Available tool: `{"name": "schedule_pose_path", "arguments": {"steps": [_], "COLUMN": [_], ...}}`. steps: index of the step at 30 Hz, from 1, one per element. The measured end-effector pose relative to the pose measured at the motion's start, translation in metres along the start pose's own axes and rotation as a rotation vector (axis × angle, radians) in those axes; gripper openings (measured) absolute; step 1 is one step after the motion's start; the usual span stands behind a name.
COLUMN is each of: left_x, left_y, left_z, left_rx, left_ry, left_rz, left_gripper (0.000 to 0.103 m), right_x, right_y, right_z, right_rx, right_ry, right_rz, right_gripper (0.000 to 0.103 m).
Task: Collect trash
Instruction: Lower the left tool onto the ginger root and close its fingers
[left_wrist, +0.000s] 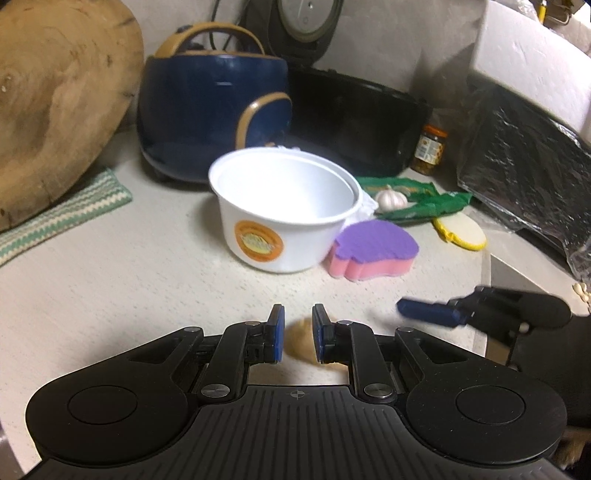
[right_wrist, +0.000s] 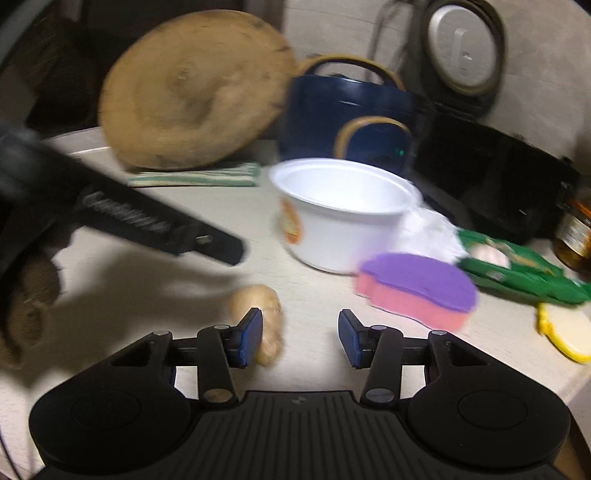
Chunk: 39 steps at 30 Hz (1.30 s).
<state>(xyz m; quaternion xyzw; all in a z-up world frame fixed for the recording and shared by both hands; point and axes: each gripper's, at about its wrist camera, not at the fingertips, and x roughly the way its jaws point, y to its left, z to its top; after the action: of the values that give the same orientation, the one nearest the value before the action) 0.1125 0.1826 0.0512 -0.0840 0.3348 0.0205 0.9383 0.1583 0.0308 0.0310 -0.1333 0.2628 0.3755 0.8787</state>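
The left gripper (left_wrist: 298, 334) hangs over a tan ginger piece (left_wrist: 301, 338), jaws narrowly apart and straddling it, likely to pinch it. The right gripper (right_wrist: 301, 338), spread and empty, has the ginger at nine o'clock. White tub (left_wrist: 284, 214) stands at twelve.

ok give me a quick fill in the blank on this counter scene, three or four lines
1. The purple top of the sponge sits on a ____ base.
2. The garlic bulb lies on a ____ wrapper.
3. The round label on the white bowl is ____.
4. The wooden board leans over a ____ cloth.

Missing words: pink; green; orange; striped
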Motion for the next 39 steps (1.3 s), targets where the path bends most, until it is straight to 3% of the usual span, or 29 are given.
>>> {"name": "schedule_pose_path", "arguments": {"steps": [8, 11, 16, 22, 24, 29, 33, 39], "left_x": [0.016, 0.021, 0.027, 0.032, 0.031, 0.026, 0.028, 0.037], "left_y": [-0.024, -0.033, -0.042, -0.054, -0.054, -0.052, -0.045, -0.048], "left_z": [-0.009, -0.012, -0.01, -0.013, -0.016, -0.023, -0.022, -0.018], "left_rx": [0.063, 0.097, 0.129, 0.22, 0.241, 0.279, 0.23, 0.177], "left_ry": [0.004, -0.012, -0.041, -0.051, -0.055, -0.046, -0.036, -0.054], "left_rz": [0.003, 0.027, 0.035, 0.066, 0.079, 0.117, 0.104, 0.129], "left_gripper": [0.019, 0.026, 0.029, 0.029, 0.034, 0.034, 0.035, 0.034], "right_x": [-0.009, -0.014, -0.018, -0.021, -0.022, -0.023, -0.018, -0.003], "right_y": [-0.04, -0.053, -0.075, -0.098, -0.105, -0.112, -0.105, -0.108], "right_z": [-0.011, -0.017, -0.028, -0.036, -0.039, -0.043, -0.039, -0.004], "right_rx": [0.105, 0.138, 0.165, 0.211, 0.228, 0.257, 0.265, 0.298], "right_ry": [-0.003, -0.01, 0.0, -0.009, -0.01, -0.012, -0.02, -0.074], "right_rz": [-0.078, -0.141, -0.268, -0.349, -0.373, -0.296, -0.218, -0.077], "right_gripper": [0.046, 0.047, 0.058, 0.07, 0.072, 0.075, 0.076, 0.086]}}
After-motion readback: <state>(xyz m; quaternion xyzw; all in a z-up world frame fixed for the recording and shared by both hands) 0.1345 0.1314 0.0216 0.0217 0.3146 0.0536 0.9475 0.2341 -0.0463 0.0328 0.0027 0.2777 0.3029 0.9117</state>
